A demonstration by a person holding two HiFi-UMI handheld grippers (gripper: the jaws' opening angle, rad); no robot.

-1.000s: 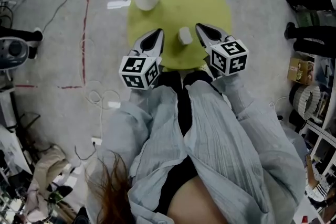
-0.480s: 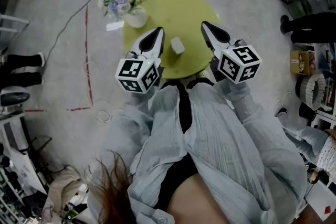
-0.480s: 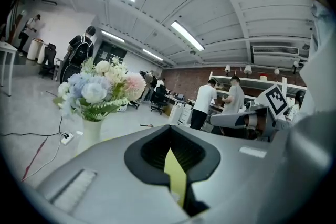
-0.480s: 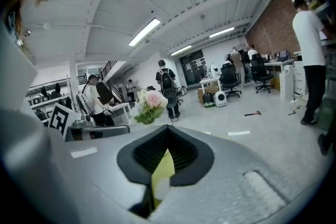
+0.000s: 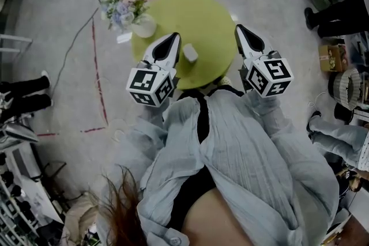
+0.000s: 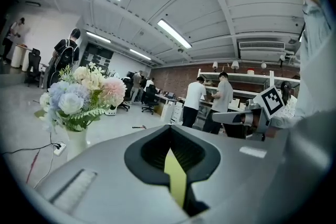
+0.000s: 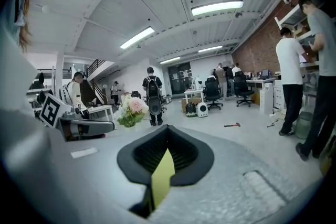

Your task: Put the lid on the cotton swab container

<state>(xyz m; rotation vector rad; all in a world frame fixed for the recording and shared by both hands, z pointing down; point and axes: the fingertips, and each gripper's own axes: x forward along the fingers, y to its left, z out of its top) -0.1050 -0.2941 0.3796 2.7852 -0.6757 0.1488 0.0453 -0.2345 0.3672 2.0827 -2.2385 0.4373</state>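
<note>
Cotton swab container (image 5: 190, 53) sits on the green table (image 5: 213, 14) between left gripper (image 5: 172, 40) and right gripper (image 5: 242, 33) (each with jaws together, empty), handy to either; lid placement unreadable.

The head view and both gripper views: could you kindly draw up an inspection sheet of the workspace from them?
Surface: round green table.
Job's things: small white cotton swab container on the table; whether its lid is on is too small to tell.
Clutter: vase of flowers at the table's left edge.
Grippers: left gripper and right gripper both shut, holding nothing, one on each side of the container.
Cables: thin cable on the floor left of the table; white power strip by the vase.
Surroundings: red floor tape; bystanders' legs; cardboard box.
</note>
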